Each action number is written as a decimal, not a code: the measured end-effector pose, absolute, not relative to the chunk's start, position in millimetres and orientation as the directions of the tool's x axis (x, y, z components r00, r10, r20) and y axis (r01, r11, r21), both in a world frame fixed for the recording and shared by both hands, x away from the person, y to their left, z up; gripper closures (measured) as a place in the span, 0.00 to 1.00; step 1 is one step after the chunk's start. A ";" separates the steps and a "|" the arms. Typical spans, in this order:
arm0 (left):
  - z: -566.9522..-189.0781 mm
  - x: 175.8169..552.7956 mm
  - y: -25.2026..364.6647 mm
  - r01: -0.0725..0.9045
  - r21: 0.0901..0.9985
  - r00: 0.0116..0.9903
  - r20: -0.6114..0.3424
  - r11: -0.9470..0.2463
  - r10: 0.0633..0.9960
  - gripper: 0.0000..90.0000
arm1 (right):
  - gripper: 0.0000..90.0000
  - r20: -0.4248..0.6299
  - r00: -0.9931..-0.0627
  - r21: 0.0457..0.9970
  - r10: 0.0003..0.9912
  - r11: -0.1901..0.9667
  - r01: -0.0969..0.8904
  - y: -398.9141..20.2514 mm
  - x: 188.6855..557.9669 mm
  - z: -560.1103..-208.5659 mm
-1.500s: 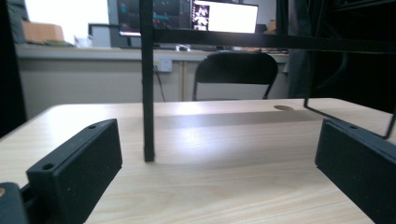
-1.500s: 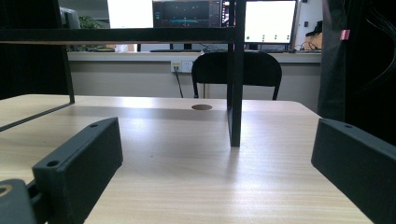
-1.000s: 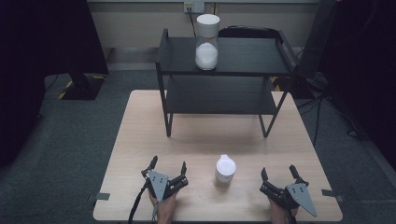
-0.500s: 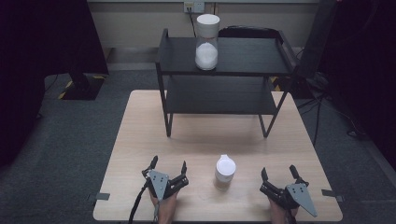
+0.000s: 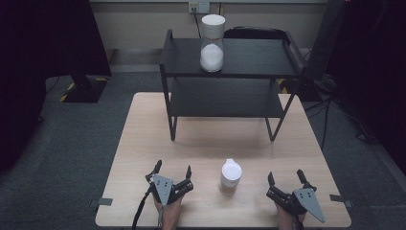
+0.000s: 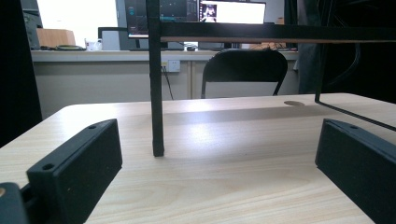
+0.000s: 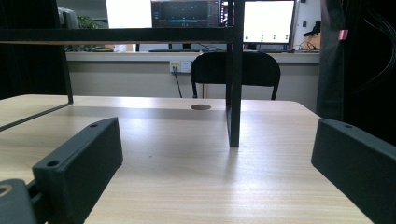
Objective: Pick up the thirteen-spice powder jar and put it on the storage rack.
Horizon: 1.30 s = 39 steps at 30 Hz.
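Observation:
A small white lidded jar [image 5: 231, 176] stands on the wooden table [image 5: 143, 134] near its front edge, between my two grippers. My left gripper [image 5: 173, 169] rests at the front left, open, with nothing between its jaws. My right gripper [image 5: 286, 176] rests at the front right, also open and empty. A tall clear jar with a white lid [image 5: 212, 42], half full of white powder, stands on the top of the black two-level shelf [image 5: 249, 60] at the back of the table. In the left gripper view a shelf leg [image 6: 156, 93] rises ahead; the right gripper view shows another leg [image 7: 233, 88].
The shelf's lower level [image 5: 225, 98] sits above the table's far half. A black chair [image 6: 245, 70] stands behind the table. A dark stand [image 5: 81, 86] is on the floor at the left, and cables [image 5: 335, 110] lie at the right. Monitors [image 7: 268, 21] sit on a far counter.

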<state>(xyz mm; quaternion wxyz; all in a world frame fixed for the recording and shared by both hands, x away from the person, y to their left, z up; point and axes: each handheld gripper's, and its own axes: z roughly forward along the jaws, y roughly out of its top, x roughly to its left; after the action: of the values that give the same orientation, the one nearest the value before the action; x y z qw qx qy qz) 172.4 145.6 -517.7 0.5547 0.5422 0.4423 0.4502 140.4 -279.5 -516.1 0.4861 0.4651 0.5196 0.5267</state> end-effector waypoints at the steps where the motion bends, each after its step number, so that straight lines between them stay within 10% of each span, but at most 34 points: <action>1: -517.7 172.3 145.7 -0.020 1.000 0.203 -0.002 0.007 0.979 0.00 | 0.01 -0.015 -0.095 1.000 0.995 0.012 -0.029 -279.6 140.4 -516.1; 26: -517.6 172.4 145.3 -0.019 1.000 0.201 -0.003 0.007 0.980 0.00 | 0.00 -0.010 -0.106 1.000 0.994 0.007 -0.030 -279.9 140.7 -506.4; 39: -517.6 172.2 144.0 -0.019 1.000 0.194 -0.003 0.007 0.981 0.00 | 0.00 -0.040 -0.308 0.988 0.951 -0.009 -0.157 -247.3 140.3 -473.5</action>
<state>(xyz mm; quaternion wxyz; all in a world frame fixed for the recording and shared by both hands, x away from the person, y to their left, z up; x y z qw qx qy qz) 172.2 144.0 -517.6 0.5525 0.5401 0.4451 0.4527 140.3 -247.3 -473.5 0.4569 0.3706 0.5356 0.6059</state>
